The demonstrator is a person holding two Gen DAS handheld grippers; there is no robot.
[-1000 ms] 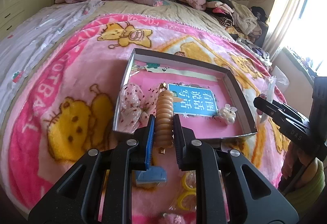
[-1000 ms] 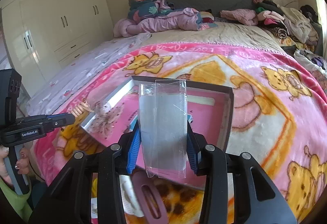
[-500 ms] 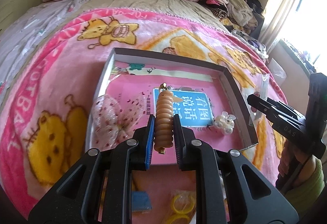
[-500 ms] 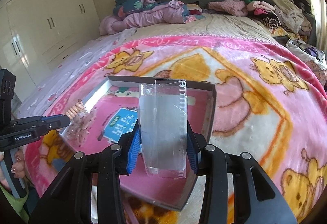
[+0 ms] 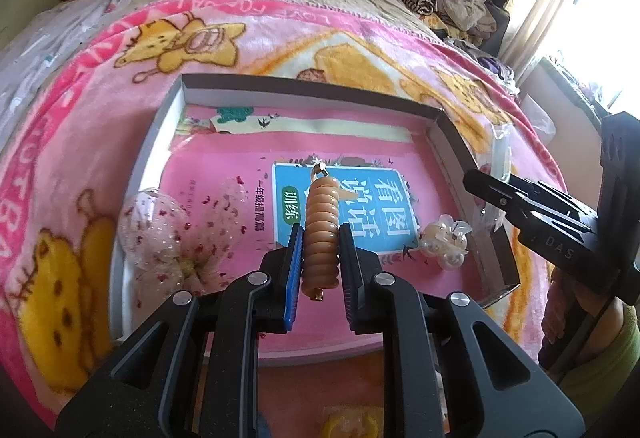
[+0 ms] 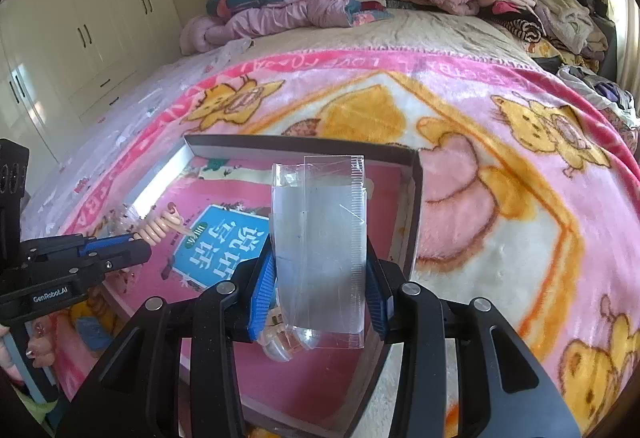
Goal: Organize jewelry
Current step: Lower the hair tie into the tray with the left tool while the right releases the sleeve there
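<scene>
My left gripper (image 5: 320,234) is shut on a tan spiral hair tie (image 5: 321,226) and holds it above the shallow grey box (image 5: 176,106) lined with a pink book. In the right wrist view the left gripper (image 6: 140,242) comes in from the left over the box (image 6: 414,198). My right gripper (image 6: 320,270) is shut on a clear plastic bag (image 6: 320,234) over the box's near right part; it also shows in the left wrist view (image 5: 476,178). In the box lie a sheer speckled bow (image 5: 176,238) and a pearl flower clip (image 5: 446,242).
The box sits on a pink cartoon blanket (image 5: 100,118) on a bed. Piled clothes (image 6: 520,10) and bedding (image 6: 280,10) lie at the head. White wardrobes (image 6: 80,30) stand to the left. Yellow rings (image 5: 348,426) lie near the front edge.
Both grippers have moved forward over the box. The hair tie and the bag stay clamped. The blue item and yellow rings have slid towards the bottom of the left view.
</scene>
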